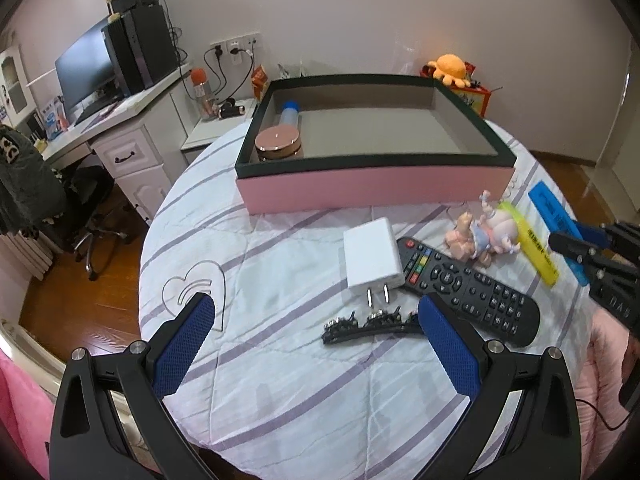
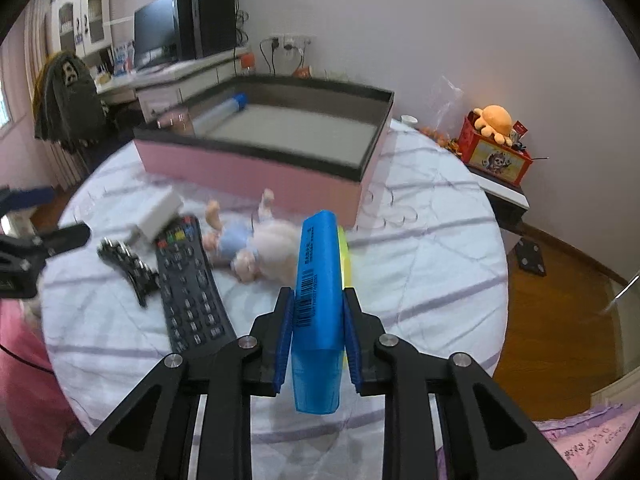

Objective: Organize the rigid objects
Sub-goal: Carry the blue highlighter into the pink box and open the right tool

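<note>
Progress looks early: only two things lie inside the pink box point(image 1: 372, 190), a round rose-gold-lidded jar point(image 1: 279, 142) in its near-left corner and, behind it, a clear tube with a blue cap point(image 1: 289, 114); the rest of the box floor is bare.

Nearest to the cameras, the right gripper point(image 2: 318, 320) has its fingers point(image 2: 285, 320) pinched on a blue rectangular case point(image 2: 318, 280), gripping it by its long flat sides; a yellow piece point(image 2: 345, 256) shows along the case's right edge, and whether the two are joined cannot be told. The case appears lifted clear of the striped cloth, so it is probably the next item headed for the box. The left gripper point(image 1: 316, 344) hangs with its fingers point(image 1: 182, 348) spread wide and holds nothing.

Beyond them, still on the round cloth-covered worktop point(image 1: 280, 392), lie a studded black hair clip point(image 1: 368, 326), a white plug adapter point(image 1: 373, 254) touching a black remote control point(image 1: 468, 290), and a small baby doll point(image 1: 486, 232), all near the box's front wall. These four remain to be put away, so most of the work is left.
</note>
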Demonstrator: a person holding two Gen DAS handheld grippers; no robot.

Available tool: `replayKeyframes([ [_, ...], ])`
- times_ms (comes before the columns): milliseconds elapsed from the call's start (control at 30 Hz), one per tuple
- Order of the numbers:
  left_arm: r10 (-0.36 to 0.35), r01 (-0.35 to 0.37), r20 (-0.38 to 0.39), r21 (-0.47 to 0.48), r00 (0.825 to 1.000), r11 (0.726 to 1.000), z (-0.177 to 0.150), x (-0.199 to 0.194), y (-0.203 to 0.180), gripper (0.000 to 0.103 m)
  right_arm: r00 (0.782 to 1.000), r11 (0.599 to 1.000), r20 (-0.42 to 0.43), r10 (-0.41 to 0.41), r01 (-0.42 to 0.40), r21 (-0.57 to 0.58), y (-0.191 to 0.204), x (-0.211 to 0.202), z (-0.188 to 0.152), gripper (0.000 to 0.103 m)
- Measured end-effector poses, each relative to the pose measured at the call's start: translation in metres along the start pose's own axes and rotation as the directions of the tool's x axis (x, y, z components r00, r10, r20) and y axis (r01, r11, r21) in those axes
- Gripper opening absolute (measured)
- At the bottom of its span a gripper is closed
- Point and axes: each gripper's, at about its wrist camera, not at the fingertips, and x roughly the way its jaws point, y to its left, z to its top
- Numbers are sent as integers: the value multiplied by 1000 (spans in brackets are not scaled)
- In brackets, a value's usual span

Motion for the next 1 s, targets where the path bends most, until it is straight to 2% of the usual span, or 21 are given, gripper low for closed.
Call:
replayKeyframes([
  [267, 3, 0, 44, -51, 999, 999, 22, 2, 22, 103, 991, 995, 105, 80, -85, 45, -7, -10, 54, 24],
  [467, 18, -14, 50, -83, 999, 996, 39, 13, 41, 103, 982, 984, 128, 140, -152, 93, -9, 25, 110, 24],
  [667, 17, -13, 39, -80, 999, 997, 51, 31, 54, 103, 989, 973, 59, 134, -143, 179, -20, 94, 155, 24],
  [733, 13, -10, 33, -83, 999, 996, 55, 38, 57, 103, 991, 969, 13, 137, -136, 207, -24, 120, 165, 24],
  [833, 7, -5, 20, -82, 1000, 997, 59, 50, 60, 103, 990, 964, -50, 135, -120, 239, -27, 150, 173, 24],
  [1000, -8, 8, 2, -72, 1000, 997, 63, 64, 62, 103, 987, 971, -147, 63, -26, 240, -29, 179, 172, 24],
])
